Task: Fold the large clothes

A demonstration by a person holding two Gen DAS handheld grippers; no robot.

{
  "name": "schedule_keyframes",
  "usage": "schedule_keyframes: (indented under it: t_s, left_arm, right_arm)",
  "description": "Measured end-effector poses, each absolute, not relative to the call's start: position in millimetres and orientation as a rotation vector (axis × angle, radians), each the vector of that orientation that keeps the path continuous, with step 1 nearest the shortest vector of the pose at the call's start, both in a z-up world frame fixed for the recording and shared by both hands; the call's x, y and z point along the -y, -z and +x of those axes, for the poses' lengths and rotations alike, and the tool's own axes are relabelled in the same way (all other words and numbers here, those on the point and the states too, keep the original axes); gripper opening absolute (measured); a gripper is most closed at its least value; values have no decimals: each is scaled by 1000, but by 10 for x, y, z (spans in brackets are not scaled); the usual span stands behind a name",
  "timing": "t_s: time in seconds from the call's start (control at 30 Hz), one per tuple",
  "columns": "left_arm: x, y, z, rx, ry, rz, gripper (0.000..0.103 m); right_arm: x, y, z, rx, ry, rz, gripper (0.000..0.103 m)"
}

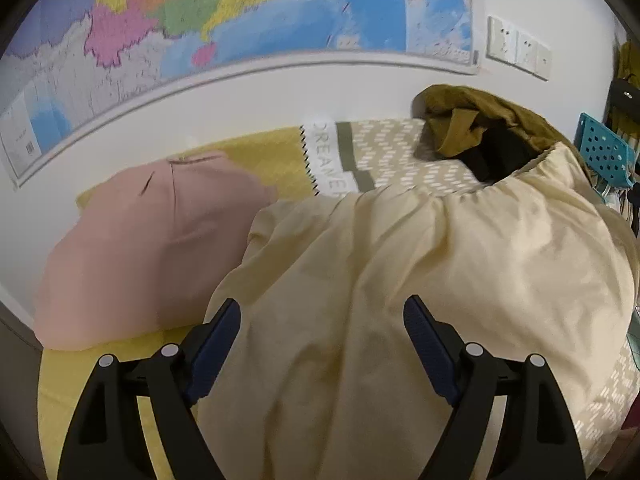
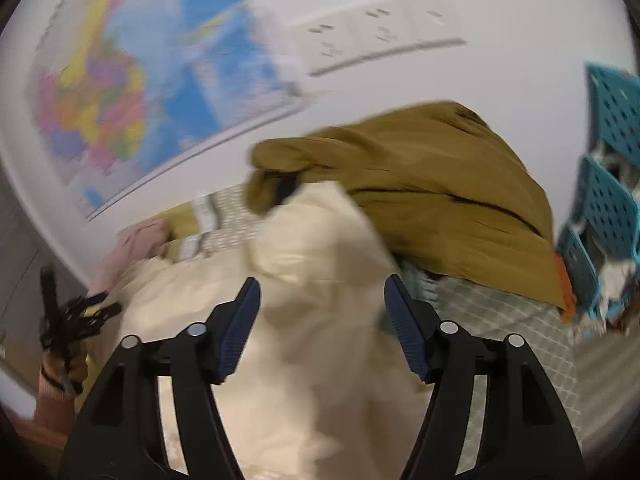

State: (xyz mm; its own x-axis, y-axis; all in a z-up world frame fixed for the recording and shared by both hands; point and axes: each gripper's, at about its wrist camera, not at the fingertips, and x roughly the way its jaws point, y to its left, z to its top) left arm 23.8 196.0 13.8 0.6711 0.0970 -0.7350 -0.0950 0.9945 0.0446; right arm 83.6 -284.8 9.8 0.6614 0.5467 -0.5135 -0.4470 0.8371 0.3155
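Left wrist view: the left claw stands with its jaws apart, nothing clamped, hovering just over the near part of a cream garment. That garment lies spread and rumpled over the bed, whose cover shows a pale dash pattern beyond it. A gathered, elastic-looking edge runs along the garment's far side. To the left of the cream garment rests a pink garment, already lying fairly flat and touching its edge. Beyond the cream garment's far right corner sits a heap of mustard-brown clothing with something black under it. A wall map hangs behind the bed.

Right wrist view: this picture is blurred. The right claw also has its jaws apart; a raised fold of the cream garment bulges just ahead of and between the pads, but they do not appear to press on it. The mustard-brown clothing lies just behind that fold. At the far left, the other claw shows beside the cream cloth, too small to read.

The cream fabric looks thin, soft and light; it will likely drape, slide and bunch rather than hold a crease. The gathered edge and the outer corners look like the firmest places to pinch, one per claw, so the cloth can be drawn taut before folding.
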Motion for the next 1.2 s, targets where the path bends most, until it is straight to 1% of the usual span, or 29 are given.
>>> schedule_keyframes:
  t_s: [0.17, 0.27, 0.37, 0.4, 0.47, 0.53, 0.6, 0.67, 0.8, 0.87, 1.0, 1.03, 1.07, 1.13, 1.2]
  left_arm:
    - [-1813, -167, 218, -816, -113, 43, 81]
    - [-1774, -143, 203, -821, -120, 61, 81]
    - [-1792, -96, 192, -829, -120, 51, 81]
    - [-1810, -74, 194, -836, -125, 45, 81]
    - [-1843, -40, 193, -850, -130, 25, 81]
    - [-1861, -30, 179, -856, -134, 14, 81]
    - [-1862, -47, 139, -848, -139, 14, 81]
    - [-1876, -62, 78, -842, -152, 4, 83]
    - [-1989, -84, -134, -834, -165, -36, 83]
    - [-2095, -86, -282, -827, -184, -65, 85]
    - [-2286, 29, -437, -846, -194, -139, 86]
    - [-2315, 88, -429, -858, -191, -151, 87]
    - [-2357, 168, -408, -879, -189, -178, 88]
    - [-2385, 224, -399, -894, -181, -216, 88]
    - [-2372, 171, -456, -881, -188, -219, 88]
  right_arm:
    - [2419, -46, 798, -656, -656, 83, 70]
    - [2282, 136, 934, -713, -671, 90, 70]
    - [2309, 453, 1167, -797, -611, 91, 70]
    - [2351, 572, 1247, -828, -618, 112, 68]
    - [2348, 662, 1317, -838, -630, 147, 68]
    - [2308, 630, 1272, -833, -620, 123, 68]
    - [2279, 583, 1220, -832, -606, 106, 73]
    - [2287, 491, 1134, -823, -610, 108, 73]
    - [2427, 294, 886, -766, -651, 140, 74]
    - [2525, 244, 764, -746, -675, 154, 77]
    - [2606, 364, 687, -778, -670, 160, 76]
    - [2635, 467, 743, -805, -631, 171, 75]
    - [2655, 550, 796, -831, -615, 192, 71]
    - [2686, 611, 804, -846, -606, 227, 70]
    - [2683, 551, 745, -840, -608, 228, 74]
